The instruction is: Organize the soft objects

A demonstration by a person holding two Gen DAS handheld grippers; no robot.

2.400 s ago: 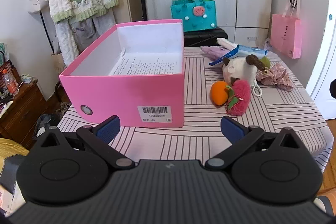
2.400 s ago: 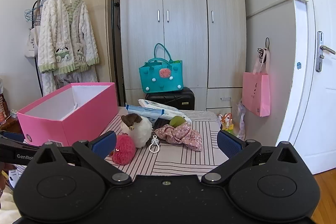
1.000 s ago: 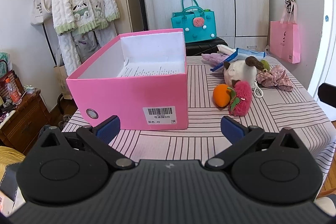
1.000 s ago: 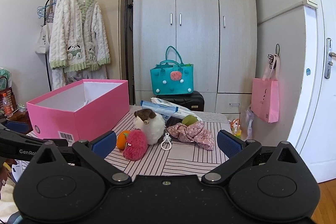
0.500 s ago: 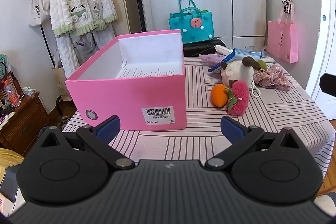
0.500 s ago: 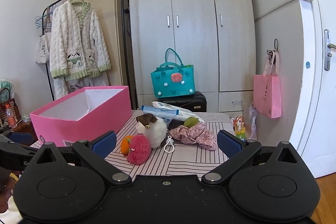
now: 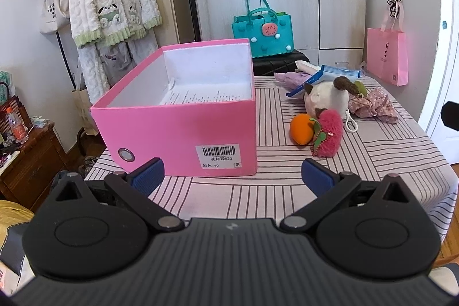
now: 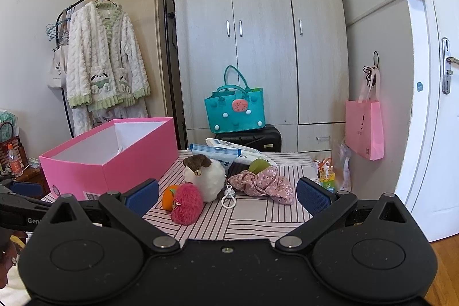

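An open pink box stands on the striped table, with only a printed sheet inside. To its right lie a red fuzzy strawberry, an orange plush, a white sheep plush, a pink floral scrunchie and a purple plush. My left gripper is open and empty before the box. My right gripper is open and empty, short of the toys.
Blue and white tissue packs and a green fruit lie at the table's far side. A teal bag sits on a black case behind. A clothes rack, wardrobe and pink bag surround the table.
Both views have shifted slightly: the left gripper has backed off and risen a little, the right has drifted and tilted. Both stay open and empty. Nothing on the table moved.
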